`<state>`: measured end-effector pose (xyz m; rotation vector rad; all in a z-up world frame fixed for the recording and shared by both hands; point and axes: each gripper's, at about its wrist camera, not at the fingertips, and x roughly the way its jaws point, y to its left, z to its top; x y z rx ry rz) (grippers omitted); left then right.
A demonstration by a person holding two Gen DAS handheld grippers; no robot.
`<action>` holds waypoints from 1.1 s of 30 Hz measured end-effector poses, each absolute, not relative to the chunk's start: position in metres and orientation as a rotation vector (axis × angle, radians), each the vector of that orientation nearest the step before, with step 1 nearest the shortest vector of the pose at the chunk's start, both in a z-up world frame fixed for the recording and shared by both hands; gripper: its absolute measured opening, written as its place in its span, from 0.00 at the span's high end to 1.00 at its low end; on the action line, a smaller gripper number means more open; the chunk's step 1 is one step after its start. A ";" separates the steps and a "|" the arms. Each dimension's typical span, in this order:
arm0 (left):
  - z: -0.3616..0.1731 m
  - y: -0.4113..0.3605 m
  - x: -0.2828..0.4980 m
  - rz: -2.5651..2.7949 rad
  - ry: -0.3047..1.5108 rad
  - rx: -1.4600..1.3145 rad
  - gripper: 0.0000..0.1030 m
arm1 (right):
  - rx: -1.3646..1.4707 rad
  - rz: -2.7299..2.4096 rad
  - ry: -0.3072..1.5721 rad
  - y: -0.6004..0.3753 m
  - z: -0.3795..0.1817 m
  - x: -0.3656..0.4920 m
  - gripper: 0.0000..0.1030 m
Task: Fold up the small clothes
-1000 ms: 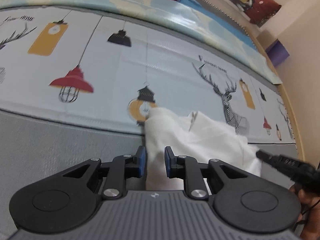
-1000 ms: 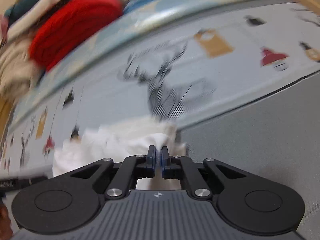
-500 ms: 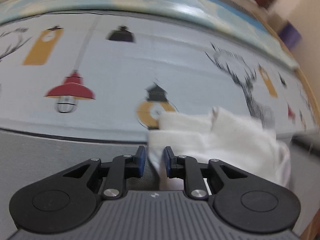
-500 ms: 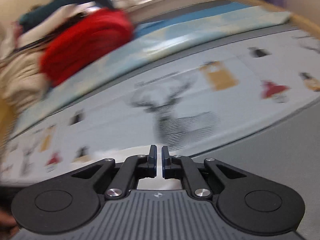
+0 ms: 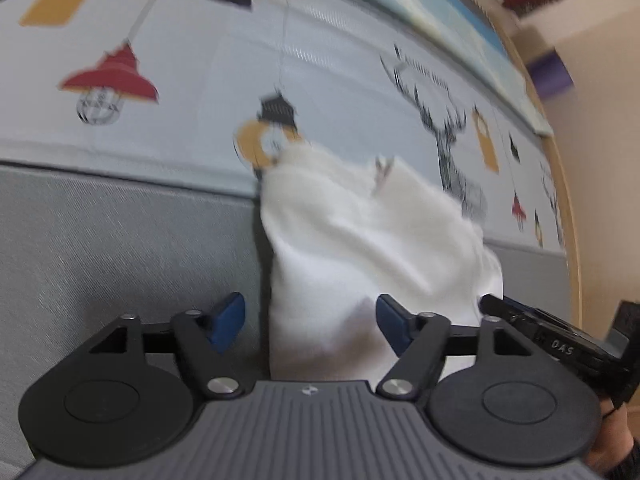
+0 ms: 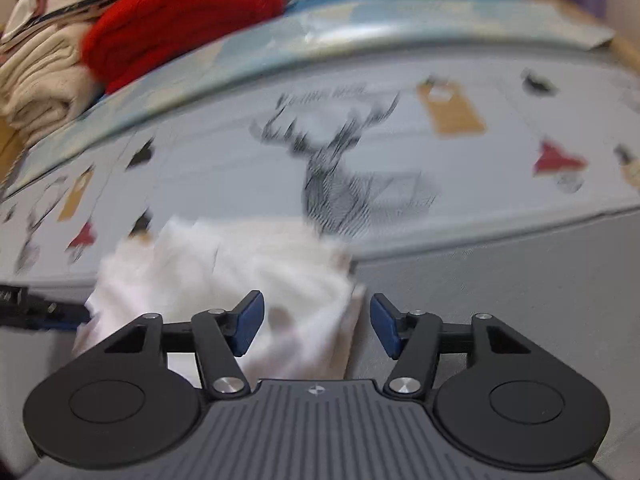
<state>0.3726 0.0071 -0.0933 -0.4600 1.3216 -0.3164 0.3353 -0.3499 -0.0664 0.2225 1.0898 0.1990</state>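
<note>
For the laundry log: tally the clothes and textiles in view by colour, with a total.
White: 1, the white garment on the mat, between the open left gripper and open right gripper
Red: 1, the red knit
Beige: 1, the beige folded pile
Total: 3

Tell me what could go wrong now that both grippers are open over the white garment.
1. The white garment lies bunched, not flat, with loose layers showing; a regrasp may catch several layers and set a crooked fold.
2. It straddles the seam between the printed mat and the grey surface, so dragging it could snag or rumple it there.
3. The right gripper and left gripper sit close at opposite ends; their fingers could collide.
</note>
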 end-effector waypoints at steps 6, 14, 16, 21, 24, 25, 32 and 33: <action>-0.115 -0.007 0.368 -0.364 1.369 -0.437 0.24 | 0.349 0.257 1.232 -0.367 -0.089 0.324 0.24; -0.101 -0.014 0.367 -0.395 1.294 -0.351 0.66 | 0.352 0.326 1.249 -0.348 -0.091 0.323 0.41; -0.086 -0.007 0.365 -0.383 1.238 -0.317 0.68 | 0.334 0.333 1.236 -0.336 -0.087 0.327 0.50; -0.056 0.034 0.365 -0.263 1.119 -0.243 0.68 | 0.427 0.377 1.174 -0.304 -0.079 0.343 0.71; -0.055 0.060 0.367 -0.180 1.097 -0.195 0.63 | 0.408 0.431 1.134 -0.270 -0.072 0.348 0.73; -0.057 0.069 0.368 -0.154 1.107 -0.196 0.62 | 0.404 0.437 1.122 -0.261 -0.071 0.349 0.74; -0.038 0.113 0.353 -0.136 1.058 -0.213 0.62 | 0.326 0.336 1.089 -0.240 -0.060 0.356 0.71; -0.038 0.112 0.352 -0.164 1.064 -0.212 0.62 | 0.312 0.348 1.090 -0.238 -0.058 0.356 0.71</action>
